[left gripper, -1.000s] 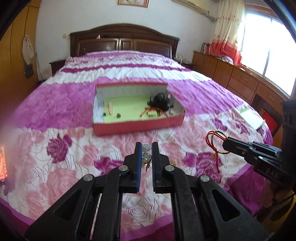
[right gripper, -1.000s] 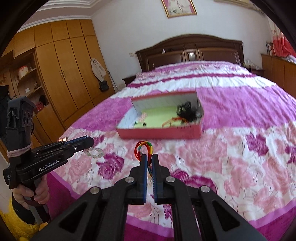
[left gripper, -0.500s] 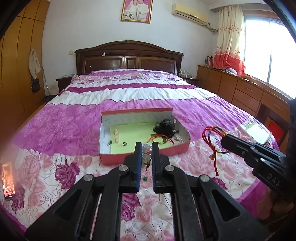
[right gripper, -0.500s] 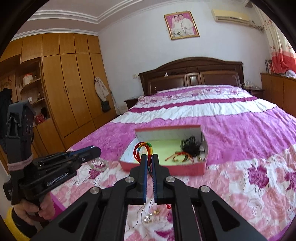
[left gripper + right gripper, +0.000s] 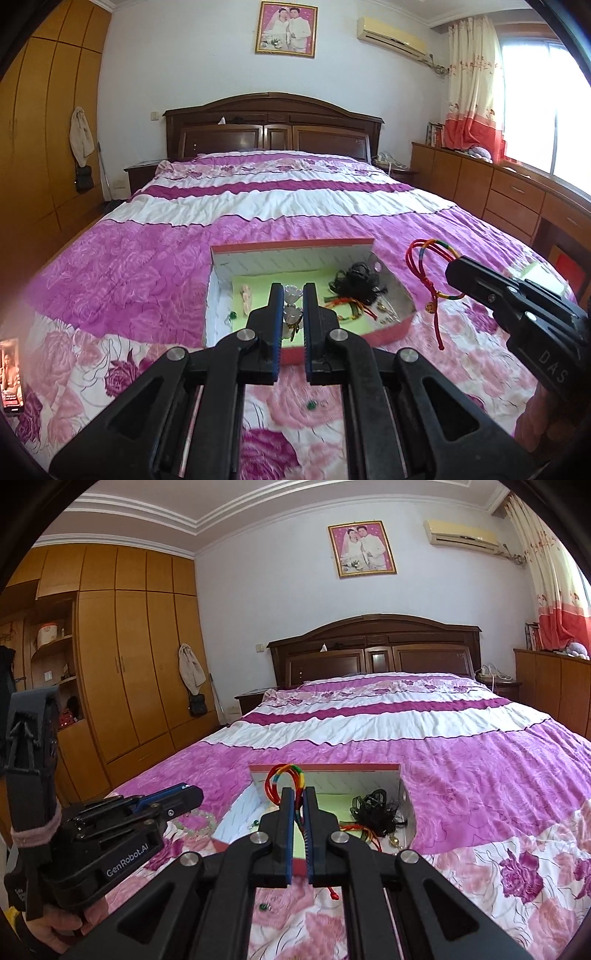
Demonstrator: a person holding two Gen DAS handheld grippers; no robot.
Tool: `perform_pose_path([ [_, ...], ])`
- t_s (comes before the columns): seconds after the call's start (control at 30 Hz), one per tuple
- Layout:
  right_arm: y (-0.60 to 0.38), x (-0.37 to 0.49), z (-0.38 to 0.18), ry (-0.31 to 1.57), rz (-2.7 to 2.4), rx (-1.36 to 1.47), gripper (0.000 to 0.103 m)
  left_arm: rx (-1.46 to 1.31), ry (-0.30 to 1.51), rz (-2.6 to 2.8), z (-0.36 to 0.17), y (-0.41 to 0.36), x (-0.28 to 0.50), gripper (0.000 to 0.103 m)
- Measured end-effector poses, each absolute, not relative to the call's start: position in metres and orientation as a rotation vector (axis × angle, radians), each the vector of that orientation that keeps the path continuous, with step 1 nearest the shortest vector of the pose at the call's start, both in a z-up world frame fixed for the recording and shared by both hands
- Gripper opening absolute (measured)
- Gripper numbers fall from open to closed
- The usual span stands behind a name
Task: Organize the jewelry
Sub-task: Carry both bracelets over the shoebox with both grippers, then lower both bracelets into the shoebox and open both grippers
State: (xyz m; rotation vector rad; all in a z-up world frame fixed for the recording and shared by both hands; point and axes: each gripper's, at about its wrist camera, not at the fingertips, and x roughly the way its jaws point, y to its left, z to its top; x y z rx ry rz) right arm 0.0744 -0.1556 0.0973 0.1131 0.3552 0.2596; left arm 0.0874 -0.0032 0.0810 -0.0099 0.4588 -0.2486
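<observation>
A pink open box (image 5: 391,330) with a green floor sits on the bed and holds a black hair tie (image 5: 356,282), red cords and small pieces. My left gripper (image 5: 293,290) is shut on a pale bead bracelet (image 5: 291,314), raised just in front of the box's near wall. My right gripper (image 5: 298,794) is shut on a red rainbow cord bracelet (image 5: 284,779), held up near the box (image 5: 221,840). In the left wrist view that cord bracelet (image 5: 424,258) dangles from the right gripper (image 5: 452,267) beside the box's right end. The bead bracelet (image 5: 195,821) shows under the left gripper (image 5: 195,794).
A small green earring (image 5: 311,405) lies on the flowered bedspread (image 5: 147,258) in front of the box. A phone (image 5: 11,373) rests at the bed's left edge. Wardrobes (image 5: 122,672) stand to the left, and low cabinets (image 5: 517,199) run under the window on the right.
Both grippers have risen and moved forward toward the box, each still gripping its bracelet. The views have tilted up, so the box now sits right at the fingertips.
</observation>
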Motion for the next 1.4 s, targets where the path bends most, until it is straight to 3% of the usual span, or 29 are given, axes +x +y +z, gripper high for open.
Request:
perform_pose_path([
  [0.5, -0.171, 0.147, 0.066, 0.374, 0.17, 0.105, 0.006, 0.009, 0.428, -0.168, 0.048, -0.005, 0.152, 0.001],
  [1.4, -0.193, 0.211, -0.02, 0.599, 0.071, 0.151, 0.007, -0.056, 0.657, -0.15, -0.025, -0.001, 0.208, 0.001],
])
